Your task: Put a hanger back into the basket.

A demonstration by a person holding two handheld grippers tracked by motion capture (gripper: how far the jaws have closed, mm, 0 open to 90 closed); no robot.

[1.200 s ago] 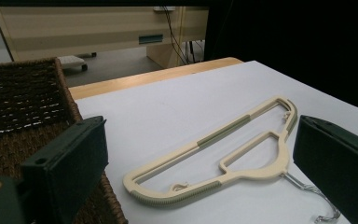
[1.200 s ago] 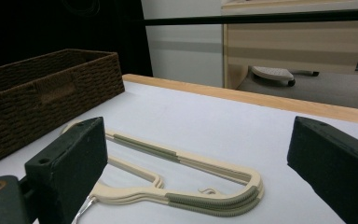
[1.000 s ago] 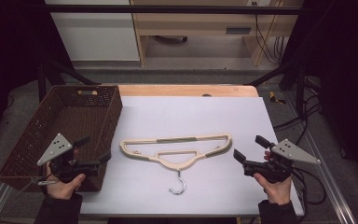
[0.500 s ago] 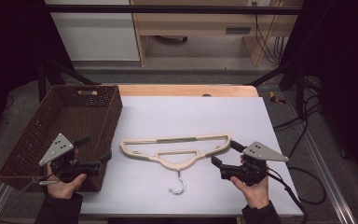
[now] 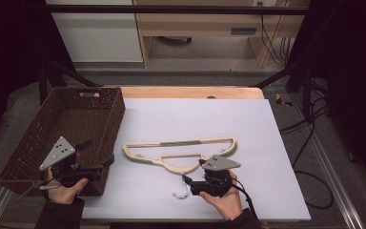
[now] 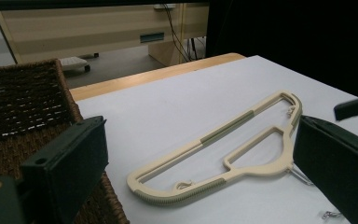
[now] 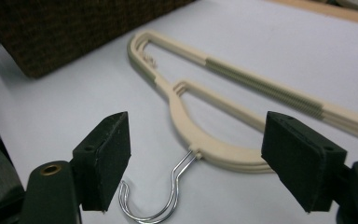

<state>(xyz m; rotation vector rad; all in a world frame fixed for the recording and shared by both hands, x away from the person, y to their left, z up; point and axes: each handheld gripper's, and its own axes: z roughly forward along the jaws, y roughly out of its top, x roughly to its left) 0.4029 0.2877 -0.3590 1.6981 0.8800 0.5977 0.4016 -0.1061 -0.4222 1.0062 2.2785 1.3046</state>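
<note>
A cream plastic hanger (image 5: 181, 142) with a metal hook (image 5: 180, 193) lies flat on the white table top (image 5: 248, 124). My right gripper (image 5: 193, 171) stands open just right of the hook, pointing left. In the right gripper view its jaws (image 7: 200, 158) straddle the hanger's neck (image 7: 182, 116) and the hook (image 7: 168, 196) without touching them. My left gripper (image 5: 96, 151) is open over the front right corner of a brown wicker basket (image 5: 114, 119). In the left gripper view the hanger (image 6: 226, 128) lies ahead between the open jaws (image 6: 205, 140).
The empty basket (image 6: 23, 102) takes up the table's left side. A wooden edge (image 5: 190, 92) runs along the back of the table. Cables (image 5: 310, 143) trail on the floor at the right. A dark jaw tip of the other gripper (image 6: 354, 105) shows at far right.
My right gripper has moved left from the table's right side to the hanger's hook, still open. The left gripper and the hanger have stayed put.
</note>
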